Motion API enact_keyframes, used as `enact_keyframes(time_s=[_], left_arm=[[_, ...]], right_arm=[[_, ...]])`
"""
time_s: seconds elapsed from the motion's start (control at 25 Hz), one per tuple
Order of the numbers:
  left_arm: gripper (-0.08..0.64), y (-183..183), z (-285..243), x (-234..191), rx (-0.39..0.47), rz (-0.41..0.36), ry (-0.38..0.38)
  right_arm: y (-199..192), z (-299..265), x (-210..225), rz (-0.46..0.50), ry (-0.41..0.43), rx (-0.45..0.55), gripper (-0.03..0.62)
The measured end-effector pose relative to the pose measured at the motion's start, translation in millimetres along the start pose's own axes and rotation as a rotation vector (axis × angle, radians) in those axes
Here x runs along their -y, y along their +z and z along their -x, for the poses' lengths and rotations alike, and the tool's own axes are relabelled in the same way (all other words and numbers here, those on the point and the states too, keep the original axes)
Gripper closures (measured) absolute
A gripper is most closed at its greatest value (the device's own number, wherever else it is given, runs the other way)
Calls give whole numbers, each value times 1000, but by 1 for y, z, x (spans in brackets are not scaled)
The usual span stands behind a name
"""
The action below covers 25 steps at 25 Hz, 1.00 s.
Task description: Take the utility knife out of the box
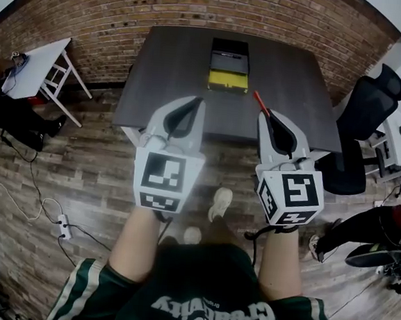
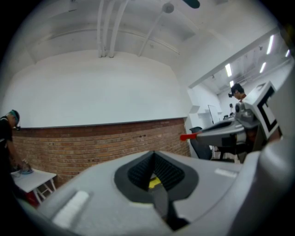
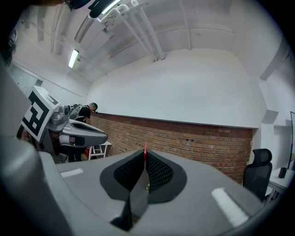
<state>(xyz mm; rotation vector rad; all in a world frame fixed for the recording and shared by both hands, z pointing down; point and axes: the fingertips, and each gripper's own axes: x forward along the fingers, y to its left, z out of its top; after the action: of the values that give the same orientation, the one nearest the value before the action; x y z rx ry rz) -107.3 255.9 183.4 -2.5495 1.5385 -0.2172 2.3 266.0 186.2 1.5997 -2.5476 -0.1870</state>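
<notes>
Red is all that shows of the utility knife (image 1: pixel 259 100): its slim end juts past the tips of the right tool (image 1: pixel 266 114), whose jaws pinch it, well apart from the box (image 1: pixel 229 66). The black and yellow box sits at the middle of the far edge of the dark grey bench (image 1: pixel 172 84), near the brick wall (image 1: pixel 129 17). The left tool (image 1: pixel 197 101) has its jaws pressed together with nothing between them. Both tools are held level, side by side and apart, their tips at the bench's near edge in the head view.
</notes>
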Motion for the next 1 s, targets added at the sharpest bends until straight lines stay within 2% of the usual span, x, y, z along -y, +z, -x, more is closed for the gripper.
enact_keyframes(time_s=[0.32,1.0], left_arm=[[557,2,-21,-14,2,-12,8],[557,3,-106,-34,3,-20,28]], right_arm=[[4,-21,12,5,2,16,574],[-2,-87,66,1,26,34,575]])
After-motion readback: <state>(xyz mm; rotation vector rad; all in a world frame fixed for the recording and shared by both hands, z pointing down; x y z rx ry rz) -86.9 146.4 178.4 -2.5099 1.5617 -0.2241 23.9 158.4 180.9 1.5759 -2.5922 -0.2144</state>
